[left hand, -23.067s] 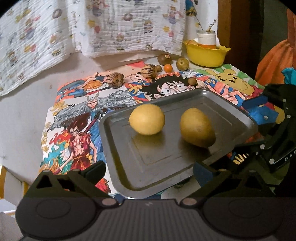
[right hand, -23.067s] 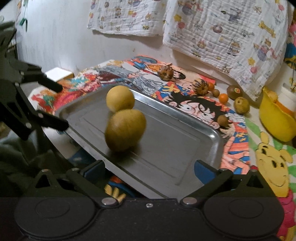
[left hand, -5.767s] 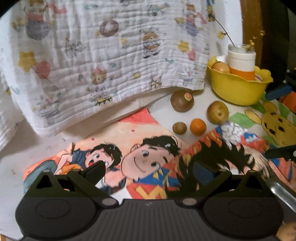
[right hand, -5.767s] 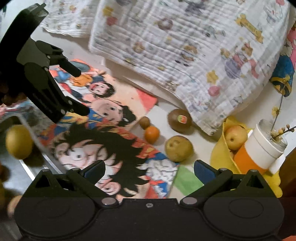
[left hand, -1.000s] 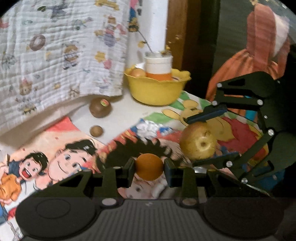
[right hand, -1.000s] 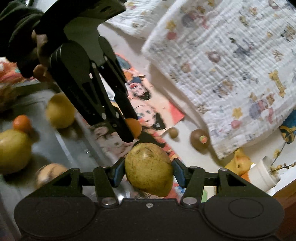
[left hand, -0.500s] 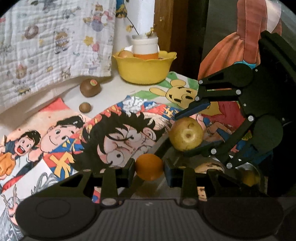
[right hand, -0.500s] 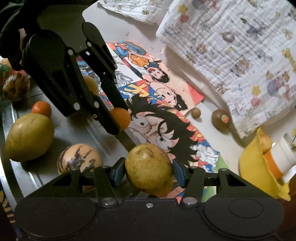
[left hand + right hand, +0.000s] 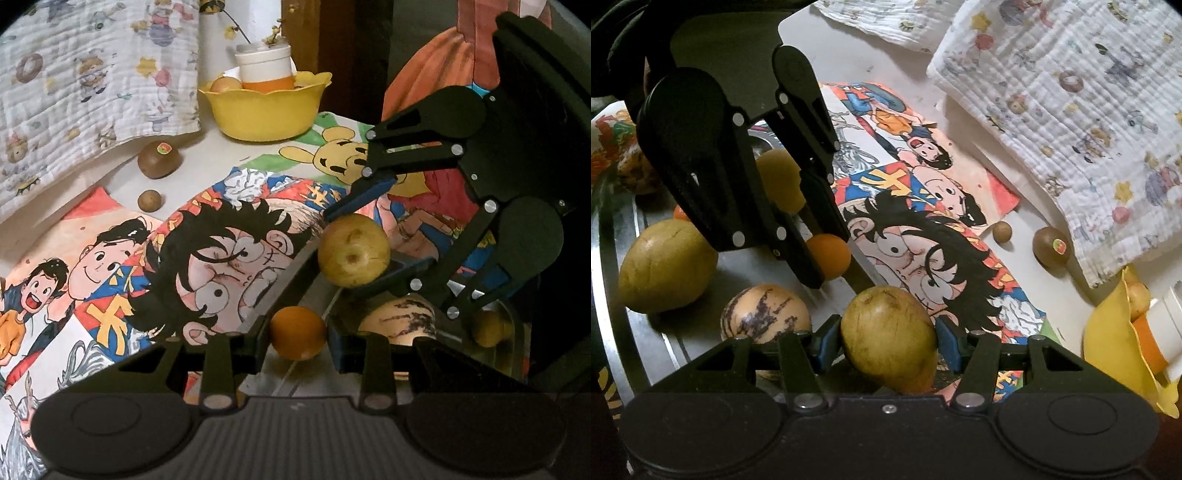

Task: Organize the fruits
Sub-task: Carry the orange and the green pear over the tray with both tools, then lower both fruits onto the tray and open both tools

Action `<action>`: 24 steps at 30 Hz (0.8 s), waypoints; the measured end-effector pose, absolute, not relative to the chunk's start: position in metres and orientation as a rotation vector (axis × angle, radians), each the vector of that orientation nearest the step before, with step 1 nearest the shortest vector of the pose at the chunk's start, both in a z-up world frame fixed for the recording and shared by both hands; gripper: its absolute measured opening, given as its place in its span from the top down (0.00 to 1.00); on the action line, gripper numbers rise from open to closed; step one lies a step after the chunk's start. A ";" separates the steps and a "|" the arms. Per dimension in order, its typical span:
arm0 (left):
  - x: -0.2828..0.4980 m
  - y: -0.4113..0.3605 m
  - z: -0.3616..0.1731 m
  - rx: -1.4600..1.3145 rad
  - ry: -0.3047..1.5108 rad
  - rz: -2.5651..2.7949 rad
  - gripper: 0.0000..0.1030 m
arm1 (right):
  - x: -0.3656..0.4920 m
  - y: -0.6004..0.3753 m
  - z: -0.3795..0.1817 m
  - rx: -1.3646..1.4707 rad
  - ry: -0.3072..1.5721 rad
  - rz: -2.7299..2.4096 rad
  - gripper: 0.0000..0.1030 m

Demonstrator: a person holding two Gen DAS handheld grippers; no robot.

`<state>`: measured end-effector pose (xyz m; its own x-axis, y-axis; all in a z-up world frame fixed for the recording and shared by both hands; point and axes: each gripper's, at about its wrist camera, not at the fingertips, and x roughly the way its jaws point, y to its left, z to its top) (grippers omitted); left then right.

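Observation:
My left gripper (image 9: 298,334) is shut on a small orange (image 9: 297,333) just over the edge of the steel tray (image 9: 617,332). It shows in the right wrist view (image 9: 829,256) too. My right gripper (image 9: 886,341) is shut on a brownish-yellow pear (image 9: 888,338), also seen in the left wrist view (image 9: 353,255), above the tray's near corner. On the tray lie a striped melon-like fruit (image 9: 764,314), a big yellow fruit (image 9: 666,269), another yellow fruit (image 9: 779,181) and a small orange (image 9: 679,213).
A kiwi (image 9: 159,159) and a small brown fruit (image 9: 149,200) lie on the cartoon cloth near the hanging blanket (image 9: 92,74). A yellow bowl (image 9: 266,107) with a jar and a fruit stands at the back. Another striped fruit (image 9: 637,170) sits behind the left gripper.
Both grippers have moved with their fruits further over the tray. The tray and its fruits now sit closer under both grippers.

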<state>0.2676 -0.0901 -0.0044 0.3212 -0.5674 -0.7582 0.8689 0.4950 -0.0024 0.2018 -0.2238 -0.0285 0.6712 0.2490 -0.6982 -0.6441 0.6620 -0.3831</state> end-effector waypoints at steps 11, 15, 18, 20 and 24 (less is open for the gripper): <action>0.272 -0.089 -0.008 0.484 0.826 -0.943 0.64 | 0.217 -0.226 -0.029 -0.618 0.696 0.586 0.45; 0.273 -0.089 -0.009 0.491 0.837 -0.934 0.64 | 0.222 -0.228 -0.029 -0.593 0.712 0.601 0.45; 0.273 -0.089 -0.008 0.495 0.842 -0.931 0.64 | 0.223 -0.228 -0.028 -0.589 0.709 0.599 0.45; 0.273 -0.089 -0.008 0.498 0.844 -0.931 0.64 | 0.223 -0.229 -0.027 -0.582 0.708 0.596 0.46; 0.272 -0.090 -0.008 0.505 0.848 -0.926 0.63 | 0.222 -0.231 -0.025 -0.567 0.698 0.587 0.43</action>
<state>0.2719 -0.0897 -0.0076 0.3252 -0.4843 -0.8122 0.8513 0.5239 0.0285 0.2221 -0.2314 -0.0254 0.6229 0.3004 -0.7223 -0.6598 0.6979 -0.2787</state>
